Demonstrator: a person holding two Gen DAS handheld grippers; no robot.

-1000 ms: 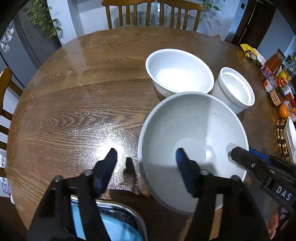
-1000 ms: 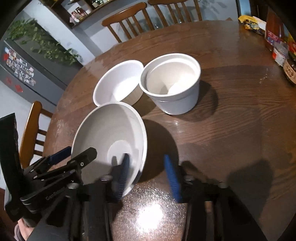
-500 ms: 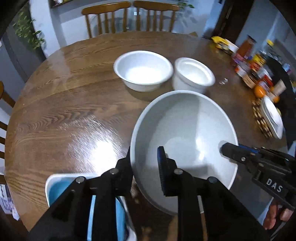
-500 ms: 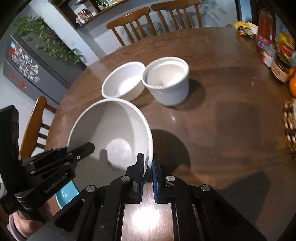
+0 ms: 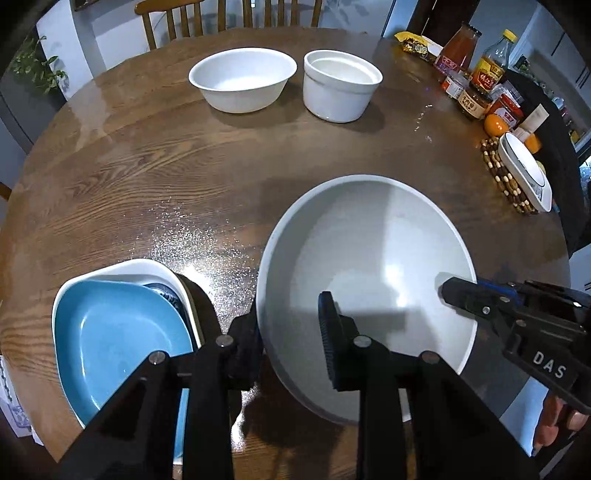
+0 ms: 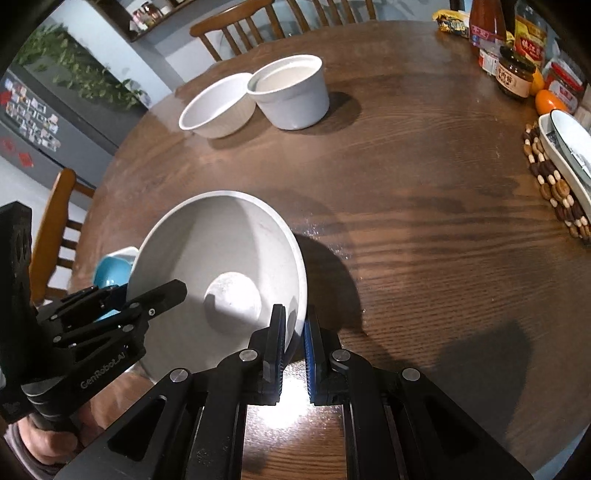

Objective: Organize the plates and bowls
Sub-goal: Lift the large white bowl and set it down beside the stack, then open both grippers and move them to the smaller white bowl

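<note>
A large grey bowl (image 5: 369, 266) hangs lifted above the round wooden table (image 5: 184, 166), held by both grippers. My left gripper (image 5: 291, 332) is shut on its near left rim. My right gripper (image 6: 295, 332) is shut on its right rim; it also shows in the left wrist view (image 5: 458, 295). The bowl shows in the right wrist view (image 6: 221, 251) too. A blue plate (image 5: 118, 332) lies in a white dish (image 5: 147, 267) at the near left. A white bowl (image 5: 242, 83) and a white straight-sided pot (image 5: 341, 88) stand at the far side.
Sauce bottles and jars (image 5: 476, 81), oranges (image 5: 496, 124) and a white dish on a beaded mat (image 5: 524, 173) crowd the right edge. Wooden chairs (image 5: 229, 14) stand behind the table. Another chair (image 6: 55, 229) stands at the left.
Both grippers closed on the grey bowl's rim and lifted it back toward me, away from the two white bowls. The blue plate came into view.
</note>
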